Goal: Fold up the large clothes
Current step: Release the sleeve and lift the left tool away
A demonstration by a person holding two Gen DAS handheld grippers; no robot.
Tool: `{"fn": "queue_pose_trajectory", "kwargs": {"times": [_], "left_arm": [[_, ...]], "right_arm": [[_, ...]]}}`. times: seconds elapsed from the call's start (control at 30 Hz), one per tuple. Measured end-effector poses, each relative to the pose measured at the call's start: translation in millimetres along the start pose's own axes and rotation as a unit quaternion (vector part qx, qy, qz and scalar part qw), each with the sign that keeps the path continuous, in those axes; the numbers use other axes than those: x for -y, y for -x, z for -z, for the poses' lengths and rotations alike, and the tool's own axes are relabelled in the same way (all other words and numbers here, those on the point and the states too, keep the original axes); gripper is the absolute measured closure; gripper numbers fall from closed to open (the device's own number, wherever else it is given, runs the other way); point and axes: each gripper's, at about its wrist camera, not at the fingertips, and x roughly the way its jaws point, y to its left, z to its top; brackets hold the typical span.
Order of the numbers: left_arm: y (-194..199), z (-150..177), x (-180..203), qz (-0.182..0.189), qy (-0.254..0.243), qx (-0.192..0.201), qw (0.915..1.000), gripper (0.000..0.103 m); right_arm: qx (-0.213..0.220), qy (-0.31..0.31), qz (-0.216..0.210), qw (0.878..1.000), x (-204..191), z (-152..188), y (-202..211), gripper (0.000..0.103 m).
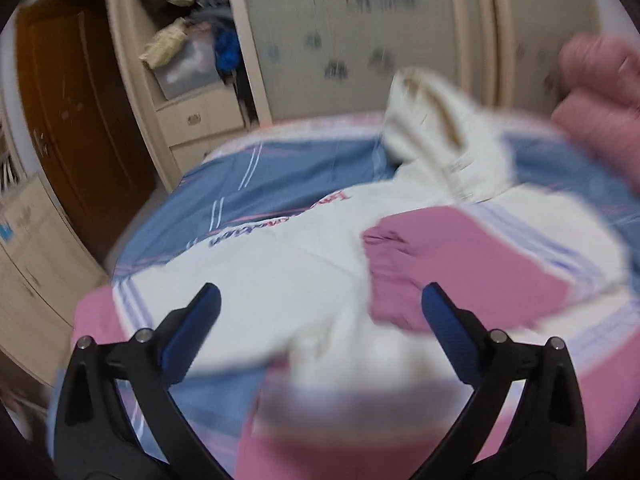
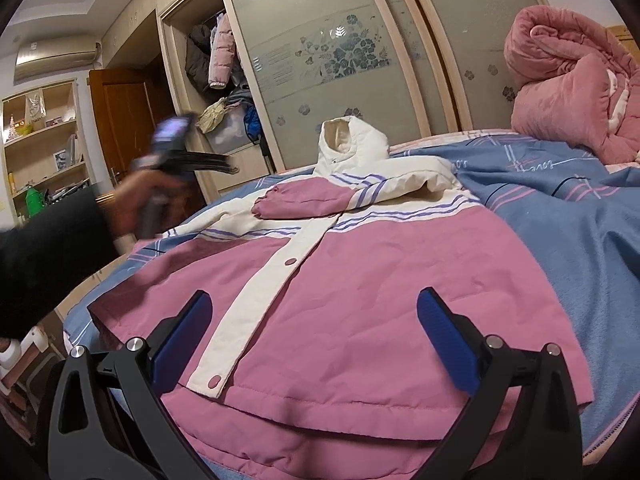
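Observation:
A pink and white hooded jacket point(image 2: 360, 280) lies front up on the bed, its white hood point(image 2: 352, 140) standing at the far end. One pink sleeve point(image 2: 300, 200) is folded across the chest. My right gripper point(image 2: 314, 312) is open and empty, just above the jacket's hem. My left gripper point(image 1: 320, 304) is open and empty, hovering over the jacket's white upper part point(image 1: 280, 264) near the pink sleeve cuff point(image 1: 400, 252); this view is motion-blurred. The left gripper also shows in the right wrist view point(image 2: 228, 166), held by a hand at the jacket's left side.
The blue and pink bedsheet point(image 2: 580, 232) covers the bed. A rolled pink quilt point(image 2: 572, 80) sits at the far right. A wardrobe with sliding doors point(image 2: 340, 60) stands behind the bed, with an open section holding clothes point(image 2: 216, 60). A brown door point(image 2: 124, 104) is at left.

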Motion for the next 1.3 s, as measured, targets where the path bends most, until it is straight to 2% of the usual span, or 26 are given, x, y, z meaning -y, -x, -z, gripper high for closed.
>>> {"fn": "queue_pose_trajectory", "kwargs": {"times": [0.07, 0.2, 0.33, 0.43, 0.57, 0.7, 0.83, 1.3], "left_arm": [[51, 29, -9, 0.025, 0.025, 0.009, 0.9993, 0.002], [133, 95, -18, 0.065, 0.041, -0.014, 0.9969, 0.002], [196, 150, -20, 0.065, 0.058, -0.005, 0.9962, 0.002], [233, 172, -22, 0.061, 0.073, 0.009, 0.9955, 0.002], [258, 183, -26, 0.073, 0.080, 0.022, 0.9938, 0.002], [275, 189, -27, 0.068, 0.077, 0.043, 0.9938, 0.002], [284, 196, -29, 0.071, 0.077, 0.044, 0.9935, 0.002], [300, 207, -44, 0.074, 0.091, 0.050, 0.9918, 0.002]], "right_arm": [[0.001, 0.001, 0.006, 1.000, 0, 0, 1, 0.001], [0.001, 0.007, 0.023, 1.000, -3, 1, 6, 0.001], [0.001, 0.017, 0.053, 0.998, -12, -2, 19, 0.001], [0.004, 0.029, 0.076, 0.997, -25, -12, 36, 0.001], [0.010, 0.046, 0.094, 0.994, -43, -26, 60, 0.001], [0.019, 0.057, 0.106, 0.992, -58, -38, 83, 0.001], [0.033, 0.060, 0.108, 0.992, -69, -42, 99, 0.001], [0.036, 0.065, 0.106, 0.992, -83, -38, 113, 0.001]]}}
